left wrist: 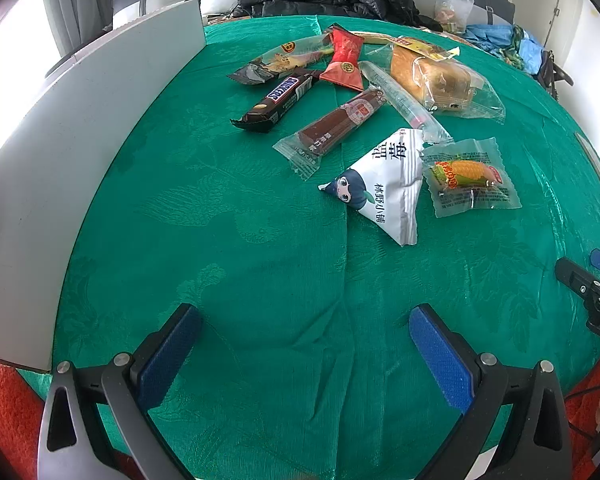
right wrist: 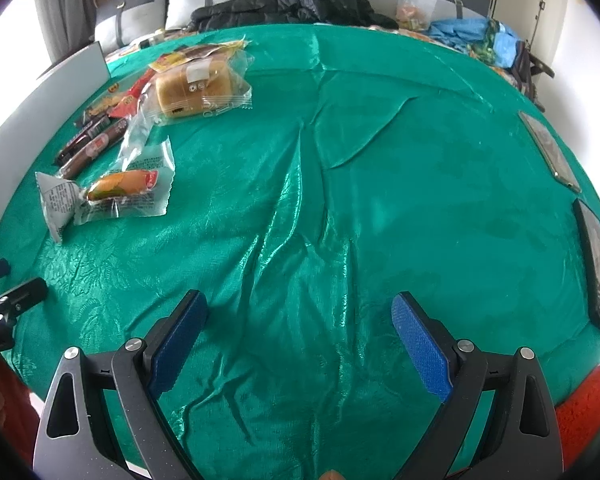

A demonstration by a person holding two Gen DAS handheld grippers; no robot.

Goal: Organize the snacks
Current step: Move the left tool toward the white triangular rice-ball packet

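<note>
snickers bar (left wrist: 281, 98): flat, nearest my grey box
sausage stick (left wrist: 337, 124): clear wrap, diagonal
white triangle pack (left wrist: 384, 184): touching corn candy (left wrist: 469, 176)
bread loaf (left wrist: 432, 76): bagged, far side
red pack (left wrist: 345, 60): beside bread

Green cloth (left wrist: 220, 208) with tonal leaf damask. Brown Snickers (left wrist: 278, 100); red packet (left wrist: 342, 60); white pouch (left wrist: 392, 184) with cartoon face; clear wrapper (left wrist: 470, 178) showing yellow corn; blue textured pads (right wrist: 420, 344); grey box (left wrist: 60, 152).

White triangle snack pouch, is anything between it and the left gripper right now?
Nothing visible. Only bare green tablecloth lies between the open left gripper and the white triangle pouch; the other snacks sit beyond or beside it.
</note>
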